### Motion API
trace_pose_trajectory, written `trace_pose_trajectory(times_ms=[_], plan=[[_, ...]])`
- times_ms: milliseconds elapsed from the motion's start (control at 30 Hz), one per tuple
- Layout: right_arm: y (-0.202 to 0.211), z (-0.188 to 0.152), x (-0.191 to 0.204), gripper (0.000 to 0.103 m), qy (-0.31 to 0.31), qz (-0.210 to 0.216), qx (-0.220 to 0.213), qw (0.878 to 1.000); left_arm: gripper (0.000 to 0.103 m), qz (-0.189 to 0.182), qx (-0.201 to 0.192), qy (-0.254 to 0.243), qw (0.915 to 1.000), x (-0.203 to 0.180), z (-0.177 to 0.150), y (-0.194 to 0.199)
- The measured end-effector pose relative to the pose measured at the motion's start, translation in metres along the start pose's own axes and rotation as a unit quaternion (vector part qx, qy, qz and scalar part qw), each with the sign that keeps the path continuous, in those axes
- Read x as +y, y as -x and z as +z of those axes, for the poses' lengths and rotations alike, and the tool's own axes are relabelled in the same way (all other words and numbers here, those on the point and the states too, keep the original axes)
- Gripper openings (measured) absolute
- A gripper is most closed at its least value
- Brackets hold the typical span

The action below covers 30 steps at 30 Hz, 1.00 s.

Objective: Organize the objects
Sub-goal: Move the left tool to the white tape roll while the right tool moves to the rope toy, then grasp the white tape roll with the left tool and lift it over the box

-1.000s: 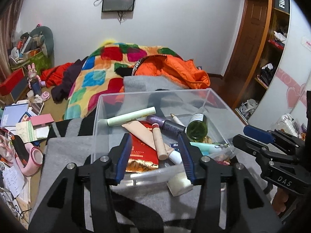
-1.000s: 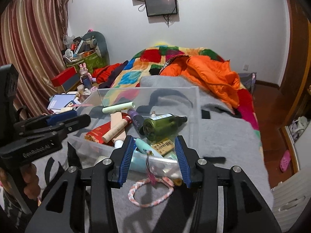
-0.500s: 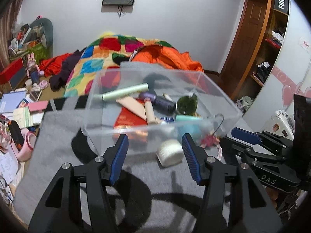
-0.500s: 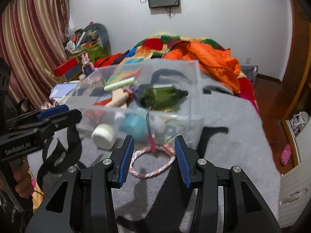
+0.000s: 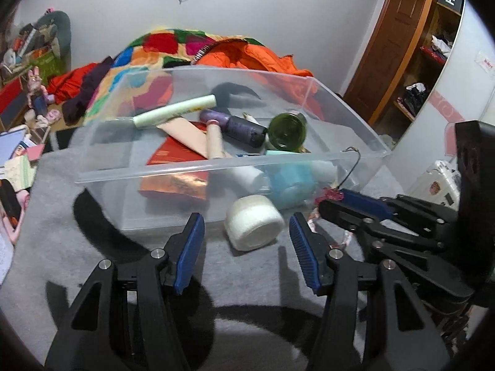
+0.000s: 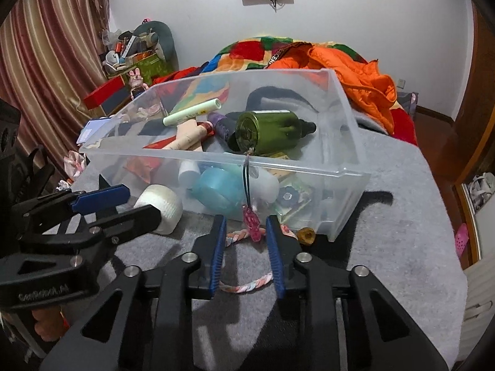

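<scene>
Left wrist view: the left gripper (image 5: 246, 244) stands with jaws apart on either side of a white jar (image 5: 253, 222) lying on the grey blanket (image 5: 92, 247), just beside the clear bin (image 5: 154, 171).

Right wrist view: the right gripper (image 6: 244, 241) is closing, jaws apart around a braided cord (image 6: 244, 283) and pink charm (image 6: 252, 224), not pressing either.

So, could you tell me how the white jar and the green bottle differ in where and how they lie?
The white jar lies on the grey cover outside the clear bin, while the green bottle rests inside it on other items. The jar is squat, pale and opaque; the bottle is longer, dark green and glassy, with a dark cap. The jar sits between the open left gripper fingers, untouched; no gripper is near the bottle. Both lie on their sides.
</scene>
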State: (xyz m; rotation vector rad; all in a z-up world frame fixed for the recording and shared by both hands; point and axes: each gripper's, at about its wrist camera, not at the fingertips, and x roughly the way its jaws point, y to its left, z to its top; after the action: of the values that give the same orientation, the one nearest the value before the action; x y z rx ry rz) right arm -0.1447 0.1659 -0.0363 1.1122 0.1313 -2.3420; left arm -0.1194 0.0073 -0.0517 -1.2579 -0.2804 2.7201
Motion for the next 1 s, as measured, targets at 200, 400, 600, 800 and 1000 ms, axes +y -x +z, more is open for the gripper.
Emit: trace_pose_trajectory(times_ms=[200,400,600,800,1000], plan=[[-0.004,-0.003,-0.001,0.009,-0.004,0.0,-0.001,1.0,0.057,0.009,0.003,-0.001,1.0,-0.004,0.003,-0.01],[0.009,-0.006,-0.005,0.008,-0.014,0.004,-0.016,1.0,0.044,0.008,0.013,0.016,0.9998,-0.001,0.001,-0.02],[0.024,-0.002,-0.008,0.008,-0.02,0.01,-0.035,0.999,0.041,0.011,0.001,0.018,0.9998,-0.002,-0.003,-0.015],[0.016,-0.002,-0.006,0.009,-0.018,0.006,-0.012,1.0,0.041,0.012,-0.011,0.013,0.9998,-0.003,-0.011,-0.001],[0.006,0.001,-0.004,0.013,-0.01,-0.004,-0.003,1.0,0.041,0.012,-0.029,0.012,0.9994,0.0,-0.015,0.019]])
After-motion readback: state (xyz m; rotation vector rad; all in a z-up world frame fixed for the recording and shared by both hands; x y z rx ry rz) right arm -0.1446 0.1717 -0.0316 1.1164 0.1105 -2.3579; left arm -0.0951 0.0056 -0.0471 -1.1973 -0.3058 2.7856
